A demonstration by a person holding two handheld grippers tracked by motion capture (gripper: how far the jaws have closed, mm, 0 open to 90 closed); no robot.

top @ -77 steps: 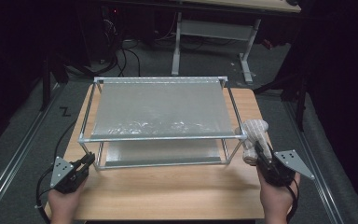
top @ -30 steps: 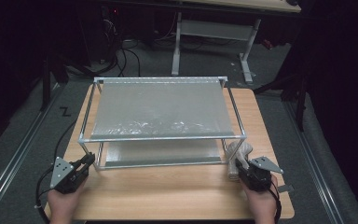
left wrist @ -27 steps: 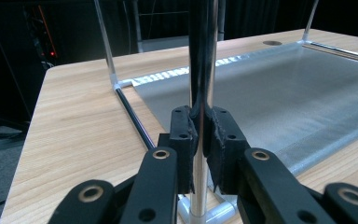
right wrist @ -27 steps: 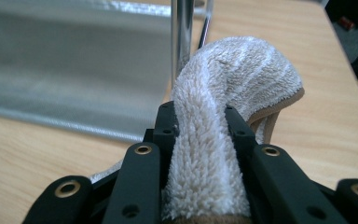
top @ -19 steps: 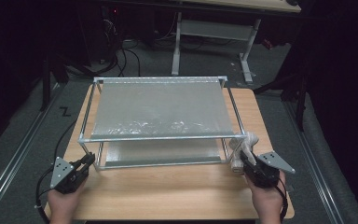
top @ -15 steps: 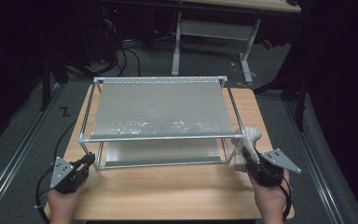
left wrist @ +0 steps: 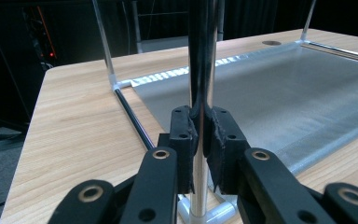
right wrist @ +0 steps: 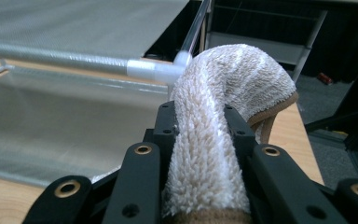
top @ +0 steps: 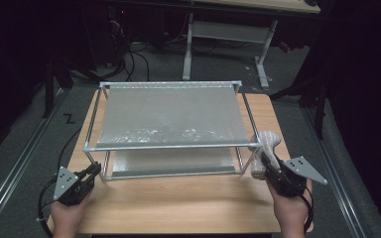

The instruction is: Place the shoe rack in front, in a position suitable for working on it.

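Towel sits clamped in our right gripper at the rack's front right corner post; our left gripper pinches the front left post. We wipe slowly, steadying the rack.

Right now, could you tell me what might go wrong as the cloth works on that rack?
1. The right tool pinches only part of the cloth; the loose end could snag on the rack's corner joint.
2. The left tool clamps one thin rack leg; hard rubbing could twist or shift the light rack.
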